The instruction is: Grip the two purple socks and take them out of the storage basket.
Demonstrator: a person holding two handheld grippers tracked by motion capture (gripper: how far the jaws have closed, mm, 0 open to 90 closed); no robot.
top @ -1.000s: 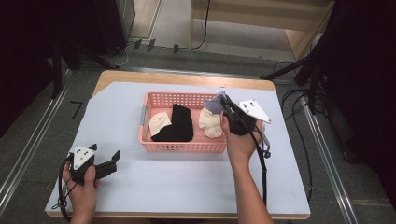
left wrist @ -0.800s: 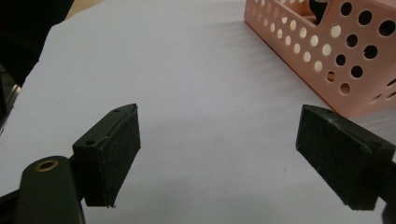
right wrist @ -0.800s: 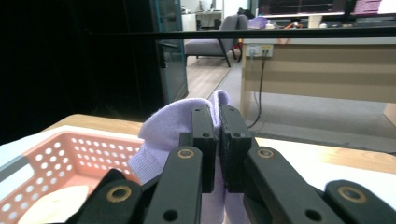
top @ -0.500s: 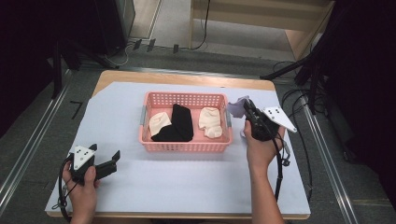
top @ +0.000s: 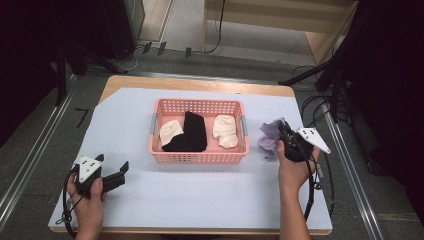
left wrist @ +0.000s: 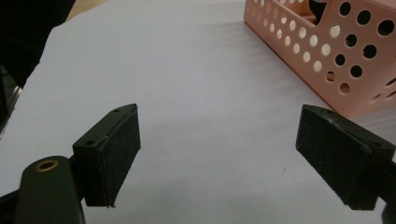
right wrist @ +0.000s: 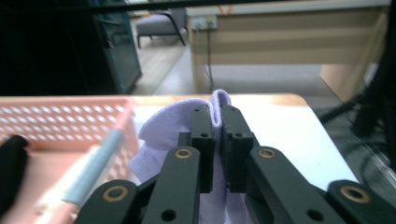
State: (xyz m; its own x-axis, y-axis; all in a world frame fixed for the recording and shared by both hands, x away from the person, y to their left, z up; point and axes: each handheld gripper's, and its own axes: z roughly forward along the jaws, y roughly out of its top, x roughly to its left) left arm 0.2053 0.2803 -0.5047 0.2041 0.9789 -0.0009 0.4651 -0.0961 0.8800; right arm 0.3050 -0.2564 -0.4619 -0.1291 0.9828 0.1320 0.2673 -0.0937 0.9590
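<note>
Here lilac sock point(top: 270, 139) hung pinched in right gripper point(top: 283, 134) jaws, just off basket point(top: 199, 106) at its 3 o'clock, above bench point(top: 200, 200). Left gripper point(top: 114, 167) far off, 7 o'clock of basket, jaws released, empty.

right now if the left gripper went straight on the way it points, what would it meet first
Probably the near corner of the pink perforated plastic basket, which sits ahead and off to one side of its open jaws. Dead centre, only the pale sheet covering the table lies ahead, so it might slide past.
</note>
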